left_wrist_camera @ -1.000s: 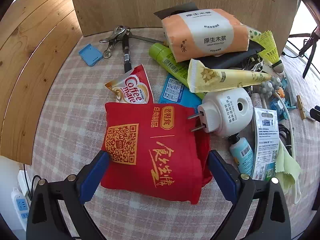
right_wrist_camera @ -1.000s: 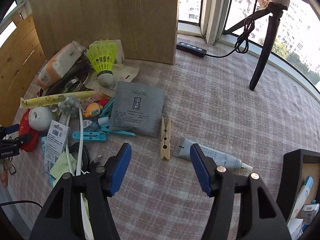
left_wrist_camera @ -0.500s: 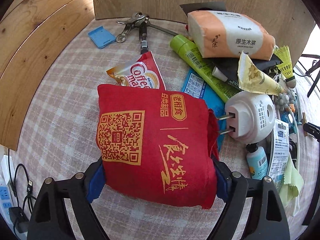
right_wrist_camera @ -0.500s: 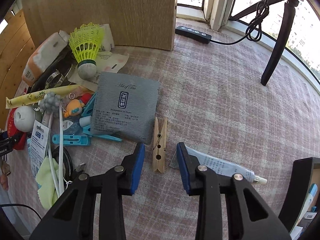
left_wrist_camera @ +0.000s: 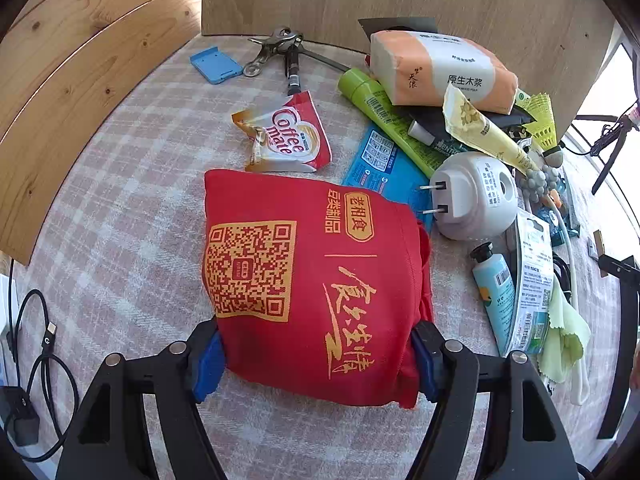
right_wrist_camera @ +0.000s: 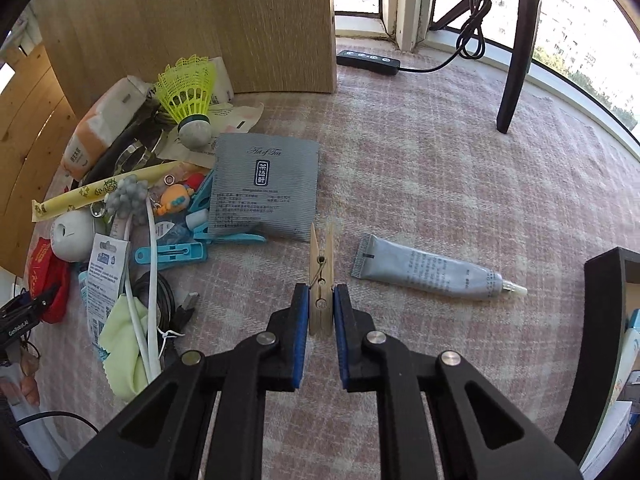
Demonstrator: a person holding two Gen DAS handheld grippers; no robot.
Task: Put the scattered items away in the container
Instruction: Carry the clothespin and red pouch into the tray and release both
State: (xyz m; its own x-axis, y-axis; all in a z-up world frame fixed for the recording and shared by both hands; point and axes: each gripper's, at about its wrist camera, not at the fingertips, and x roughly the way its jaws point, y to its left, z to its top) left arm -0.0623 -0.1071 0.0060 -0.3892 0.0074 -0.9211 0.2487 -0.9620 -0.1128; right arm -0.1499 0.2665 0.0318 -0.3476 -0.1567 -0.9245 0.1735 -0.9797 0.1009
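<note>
My left gripper (left_wrist_camera: 316, 360) is shut on a folded red cloth bag (left_wrist_camera: 308, 276) with a gold QR code, pinching its near end on the checked cloth. My right gripper (right_wrist_camera: 322, 308) is shut on a wooden clothespin (right_wrist_camera: 321, 268) that lies on the cloth. A grey tube (right_wrist_camera: 432, 272) lies just right of the clothespin. The dark container (right_wrist_camera: 600, 320) stands at the right edge of the right wrist view, with items inside.
A heap of items lies beyond: a Coffee-mate sachet (left_wrist_camera: 288, 140), white plug adapter (left_wrist_camera: 472, 196), tissue pack (left_wrist_camera: 440, 72), green tube (left_wrist_camera: 384, 112), grey tea sachet (right_wrist_camera: 266, 188), yellow shuttlecock (right_wrist_camera: 190, 92), blue clips (right_wrist_camera: 172, 254). A wooden board (right_wrist_camera: 240, 20) stands behind. A tripod leg (right_wrist_camera: 516, 60) stands far right.
My left gripper moved forward and closed on the red bag. My right gripper moved forward and narrowed from wide open until it clamped the clothespin.
</note>
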